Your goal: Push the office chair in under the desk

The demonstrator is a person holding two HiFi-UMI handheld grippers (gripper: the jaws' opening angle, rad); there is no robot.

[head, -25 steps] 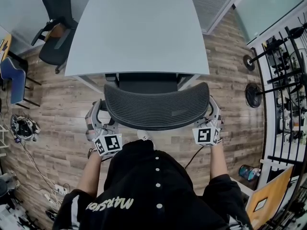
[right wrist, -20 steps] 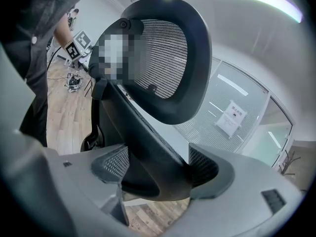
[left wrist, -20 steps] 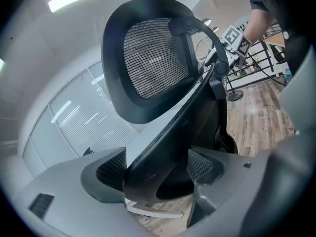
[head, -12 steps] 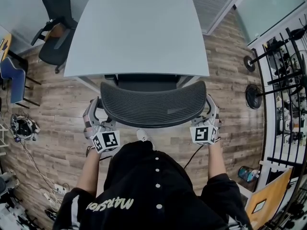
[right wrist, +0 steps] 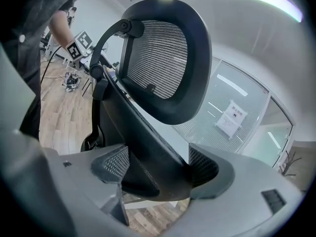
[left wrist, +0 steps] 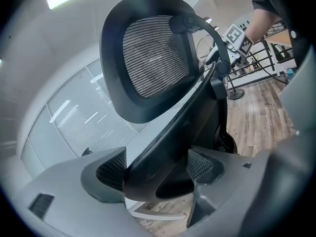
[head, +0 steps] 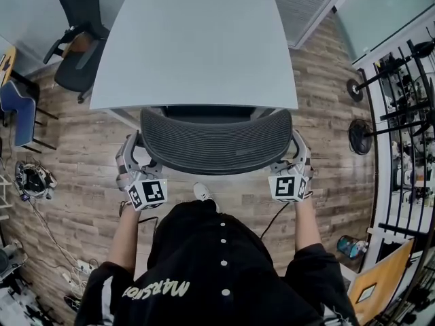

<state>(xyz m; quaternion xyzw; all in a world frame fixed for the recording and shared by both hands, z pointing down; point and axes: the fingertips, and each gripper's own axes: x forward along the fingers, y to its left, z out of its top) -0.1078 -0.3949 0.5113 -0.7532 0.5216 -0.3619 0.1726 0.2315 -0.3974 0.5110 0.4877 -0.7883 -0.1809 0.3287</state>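
Note:
The black office chair point(head: 216, 141) stands at the near edge of the pale grey desk point(head: 197, 39); its seat is mostly hidden under the desktop and its curved mesh back faces me. My left gripper point(head: 130, 156) is shut on the back's left edge, and my right gripper point(head: 299, 155) is shut on its right edge. In the left gripper view the chair's black frame point(left wrist: 168, 132) fills the gap of the left gripper point(left wrist: 157, 169), with the mesh panel point(left wrist: 153, 58) above. The right gripper view shows the same: the right gripper point(right wrist: 157, 168) clamps the frame point(right wrist: 143, 142).
A second black chair point(head: 78, 39) stands at the desk's far left corner and a blue chair point(head: 17, 111) at the left edge. Cables point(head: 34, 182) lie on the wood floor at left. Black stands point(head: 357, 134) line the right side. A glass partition point(right wrist: 237, 112) runs behind the desk.
Both grippers and the chair have moved forward toward the desk. More of the seat is now hidden under the desktop.

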